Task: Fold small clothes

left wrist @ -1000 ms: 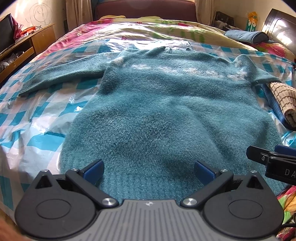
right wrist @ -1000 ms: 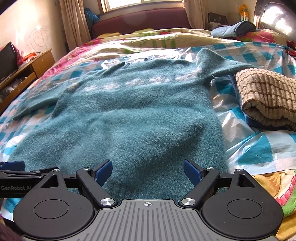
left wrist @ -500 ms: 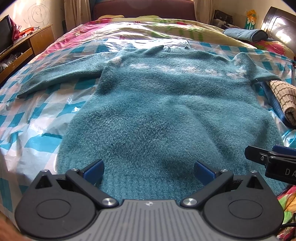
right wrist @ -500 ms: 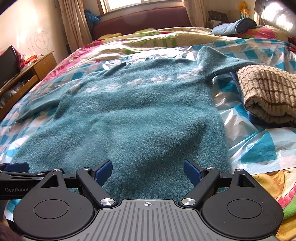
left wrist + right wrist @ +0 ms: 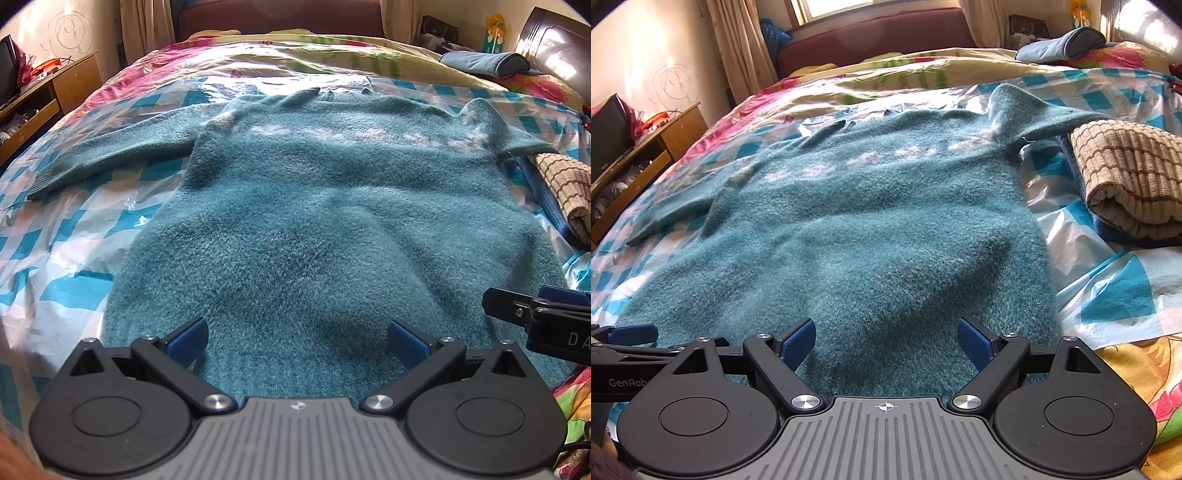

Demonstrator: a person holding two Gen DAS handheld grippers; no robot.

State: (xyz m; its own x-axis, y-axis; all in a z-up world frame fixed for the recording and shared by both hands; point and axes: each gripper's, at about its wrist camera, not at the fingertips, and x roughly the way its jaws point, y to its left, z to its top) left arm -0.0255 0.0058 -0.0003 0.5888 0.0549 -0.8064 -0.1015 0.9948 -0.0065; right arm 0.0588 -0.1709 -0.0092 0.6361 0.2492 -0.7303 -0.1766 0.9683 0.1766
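A fuzzy teal sweater [image 5: 314, 206] lies flat on the bed, neck far, hem near me, left sleeve stretched out to the left. It also shows in the right wrist view [image 5: 871, 221]. My left gripper [image 5: 297, 341] is open and empty just above the hem, left of centre. My right gripper [image 5: 886, 339] is open and empty above the hem near the right side. Each gripper's fingers show at the edge of the other's view.
The bed has a blue and white checked plastic sheet [image 5: 74, 229]. A folded brown striped garment [image 5: 1126, 177] lies on the right, over the sweater's right sleeve end. A wooden cabinet [image 5: 44, 99] stands at the left. A blue pillow [image 5: 1063, 44] lies at the far right.
Both grippers have drawn back and risen slightly over the hem. The sweater lies as before, and both grippers stay open.
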